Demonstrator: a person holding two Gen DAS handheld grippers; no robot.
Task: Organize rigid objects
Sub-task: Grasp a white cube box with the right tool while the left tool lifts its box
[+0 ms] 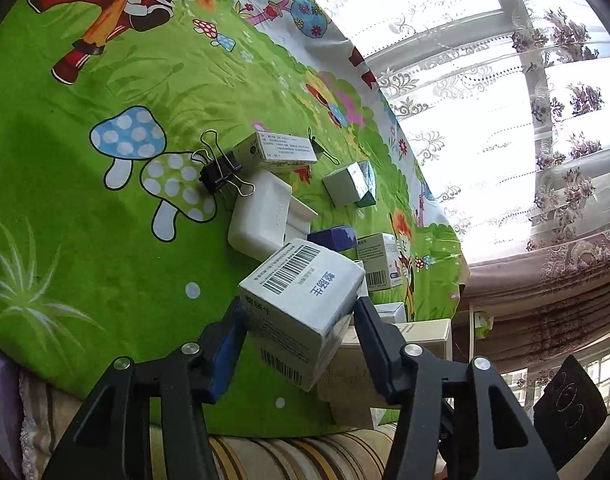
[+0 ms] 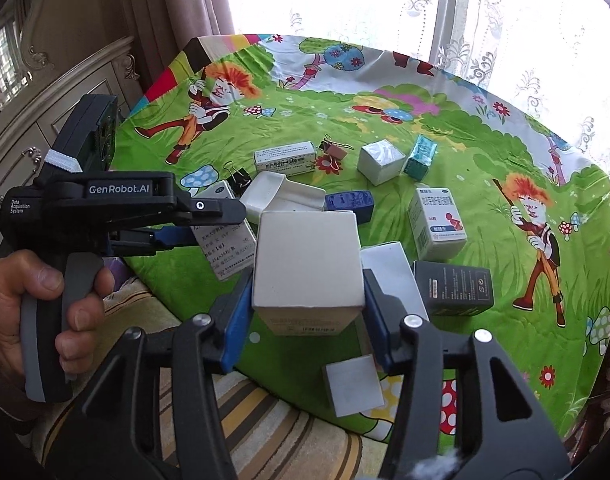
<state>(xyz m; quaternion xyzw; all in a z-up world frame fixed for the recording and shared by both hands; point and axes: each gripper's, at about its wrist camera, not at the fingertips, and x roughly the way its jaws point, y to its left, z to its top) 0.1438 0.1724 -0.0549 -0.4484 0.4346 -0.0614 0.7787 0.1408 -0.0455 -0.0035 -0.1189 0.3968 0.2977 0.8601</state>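
With each gripper pinching a carton, left gripper (image 1: pixel 301 316) on the barcoded medicine box (image 1: pixel 301 300), right gripper (image 2: pixel 307 300) on the plain white box (image 2: pixel 308 260), I should keep both level above the table (image 2: pixel 485 208) near its front edge.

Your left tool (image 2: pixel 229 236) covers most of the printed white carton (image 2: pixel 225 254) it grips, so its label stays unreadable. The white box (image 2: pixel 309 260) in your right tool (image 2: pixel 308 304) hides part of the white plastic dish (image 2: pixel 283 196) behind. The green cartoon tablecloth (image 2: pixel 505 208) runs off the right edge.
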